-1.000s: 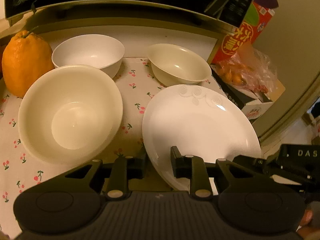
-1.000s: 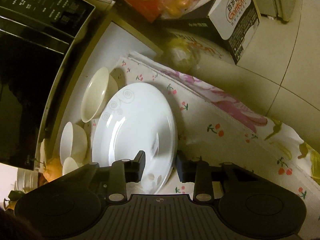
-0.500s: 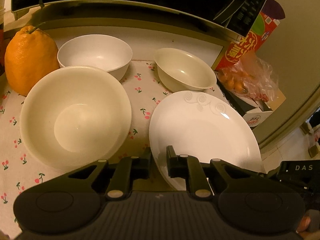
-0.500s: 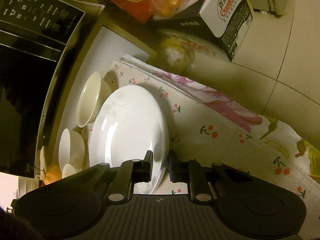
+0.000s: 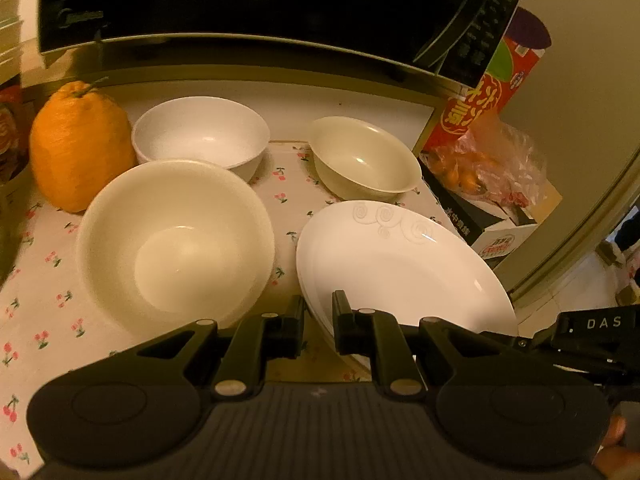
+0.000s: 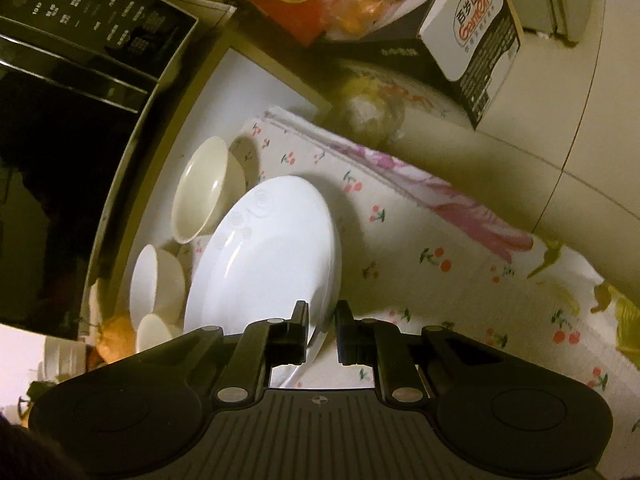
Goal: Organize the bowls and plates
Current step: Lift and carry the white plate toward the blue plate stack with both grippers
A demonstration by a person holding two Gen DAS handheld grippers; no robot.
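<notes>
Both tongs, left [image 5: 318,316] and right [image 6: 322,326], pinch our white plate's [image 5: 400,264] near rim. Three bowls sit upper left.

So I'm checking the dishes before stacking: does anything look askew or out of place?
The white plate sits tilted, one edge lifted off the cherry-print cloth, pinched by the left gripper and right gripper. A large orange citrus fruit stands among the bowls. No chips or spills show.
</notes>
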